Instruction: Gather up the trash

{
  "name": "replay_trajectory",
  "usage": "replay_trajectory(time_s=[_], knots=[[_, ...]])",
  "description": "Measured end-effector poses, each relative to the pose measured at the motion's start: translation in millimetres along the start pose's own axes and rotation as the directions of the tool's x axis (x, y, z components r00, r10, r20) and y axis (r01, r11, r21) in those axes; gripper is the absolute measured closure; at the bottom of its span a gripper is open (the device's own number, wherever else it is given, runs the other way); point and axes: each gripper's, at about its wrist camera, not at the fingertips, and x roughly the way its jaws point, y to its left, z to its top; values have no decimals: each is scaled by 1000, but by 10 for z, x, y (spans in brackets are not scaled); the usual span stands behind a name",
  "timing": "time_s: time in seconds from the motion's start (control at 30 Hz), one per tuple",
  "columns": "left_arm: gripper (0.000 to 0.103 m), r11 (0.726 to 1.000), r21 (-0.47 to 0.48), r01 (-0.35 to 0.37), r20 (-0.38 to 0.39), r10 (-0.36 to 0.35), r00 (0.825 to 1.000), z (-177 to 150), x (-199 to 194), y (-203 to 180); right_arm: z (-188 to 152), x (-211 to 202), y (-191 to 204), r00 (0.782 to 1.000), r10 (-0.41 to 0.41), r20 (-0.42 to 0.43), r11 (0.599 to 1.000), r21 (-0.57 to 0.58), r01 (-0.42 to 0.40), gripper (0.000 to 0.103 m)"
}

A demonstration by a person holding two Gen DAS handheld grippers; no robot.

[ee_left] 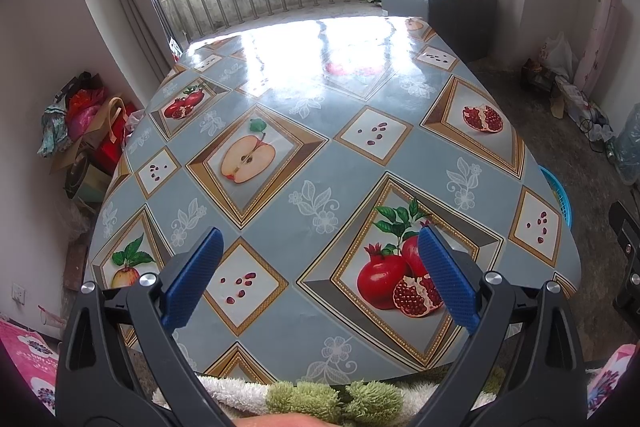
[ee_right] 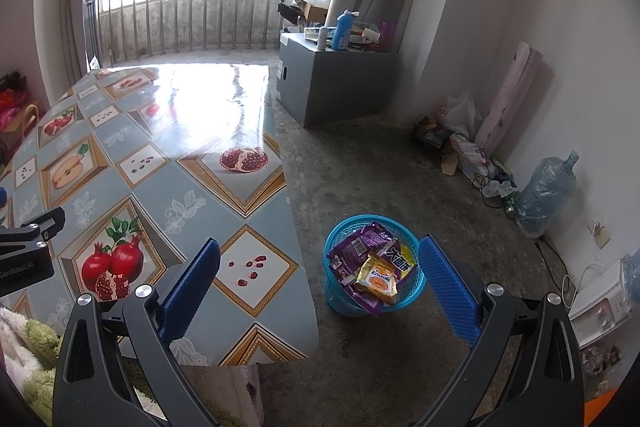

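**A:** Where is the left hand-held gripper (ee_left: 320,247) now?

**B:** It hangs above the near part of the worktop (ee_left: 348,155), which has a glossy grey-blue cover with printed apples and pomegranates in golden diamond frames. Its two blue textured fingers (ee_left: 192,279) stand wide apart and nothing is between them.

**A:** And the right hand-held gripper (ee_right: 320,259)?

**B:** It is beside the right edge of the worktop, above the grey concrete floor (ee_right: 400,163). Its blue fingers are also spread wide and hold nothing.

**A:** Where is the trash?

**B:** It is in the round blue plastic mesh basket (ee_right: 340,301), which stands on the floor just beside the worktop. Inside lie purple snack wrappers (ee_right: 354,247) and a yellow-orange snack packet (ee_right: 378,279) on top of them. In the left view only a piece of the basket rim shows behind the right edge of the worktop.

**A:** What more is around?

**B:** A grey box-shaped cabinet (ee_right: 332,83) stands further back with a blue bottle (ee_right: 342,31) on it, and a big blue water jug (ee_right: 546,195) lies near the right wall. A fluffy green and white cloth (ee_left: 304,397) is at the near edge of the worktop.
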Motion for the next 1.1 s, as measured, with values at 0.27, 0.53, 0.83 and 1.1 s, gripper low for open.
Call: replay_trajectory(time_s=[0.27, 0.53, 0.83, 1.1], knots=[[9, 1000, 1, 0, 1, 0, 1000, -15, 1, 0, 20, 1, 14, 1000, 5, 1, 1000, 3, -5, 7], [9, 1000, 1, 0, -1, 0, 1000, -6, 1, -1, 21, -1, 13, 1000, 6, 2, 1000, 5, -6, 7], [9, 1000, 2, 0, -2, 0, 1000, 3, 3, 1, 24, 2, 18, 1000, 8, 1, 1000, 5, -8, 7], [9, 1000, 6, 7, -12, -7, 1000, -38, 33, 22, 20, 5, 17, 1000, 8, 1, 1000, 6, -8, 7]])
